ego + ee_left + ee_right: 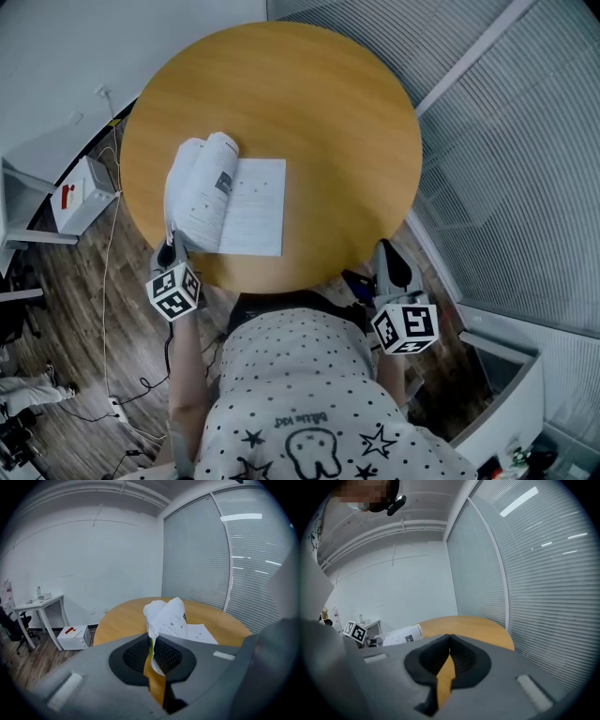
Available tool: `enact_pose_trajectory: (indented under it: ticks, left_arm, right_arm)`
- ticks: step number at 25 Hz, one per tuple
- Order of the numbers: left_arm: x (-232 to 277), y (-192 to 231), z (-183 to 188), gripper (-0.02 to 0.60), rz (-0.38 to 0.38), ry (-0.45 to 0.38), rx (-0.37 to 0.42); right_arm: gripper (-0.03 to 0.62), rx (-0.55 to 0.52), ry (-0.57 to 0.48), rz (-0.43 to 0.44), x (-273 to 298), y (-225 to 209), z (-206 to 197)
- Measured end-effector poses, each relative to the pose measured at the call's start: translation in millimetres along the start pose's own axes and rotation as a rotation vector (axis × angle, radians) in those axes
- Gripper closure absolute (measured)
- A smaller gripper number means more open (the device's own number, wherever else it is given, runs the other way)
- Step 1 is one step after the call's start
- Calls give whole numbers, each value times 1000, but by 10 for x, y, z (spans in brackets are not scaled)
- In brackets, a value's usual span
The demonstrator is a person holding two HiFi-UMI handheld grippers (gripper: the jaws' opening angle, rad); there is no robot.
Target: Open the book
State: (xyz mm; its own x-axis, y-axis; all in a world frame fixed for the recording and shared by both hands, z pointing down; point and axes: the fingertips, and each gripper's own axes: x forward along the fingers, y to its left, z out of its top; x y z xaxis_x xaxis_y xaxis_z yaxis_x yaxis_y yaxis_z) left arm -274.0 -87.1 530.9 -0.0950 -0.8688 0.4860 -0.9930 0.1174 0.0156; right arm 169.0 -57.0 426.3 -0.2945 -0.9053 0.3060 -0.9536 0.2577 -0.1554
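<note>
Clamping curled book (246,202) pages, left gripper (171,246) at near-left corner; right gripper (391,265) closed empty, apart.

Round wooden tabletop (319,84), light finish. The floor (66,309) is dark wood planking. A white box (80,192) with a red mark stands on the floor just left of the tabletop. A white desk (40,603) stands by the far left wall, carrying small items too small to identify. Slatted blinds (525,187) line the right side.
</note>
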Motion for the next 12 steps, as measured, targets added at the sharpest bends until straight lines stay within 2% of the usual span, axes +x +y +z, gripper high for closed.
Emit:
enact_pose_trajectory:
  ticks: [6,12]
  left_arm:
    - [35,248,-163,559,32,26,-112]
    - [140,374,-318,557,29,62,-110]
  right_arm:
    - [591,-7,5,-2,27,149,13]
    - [591,-12,15,8,127,321,12]
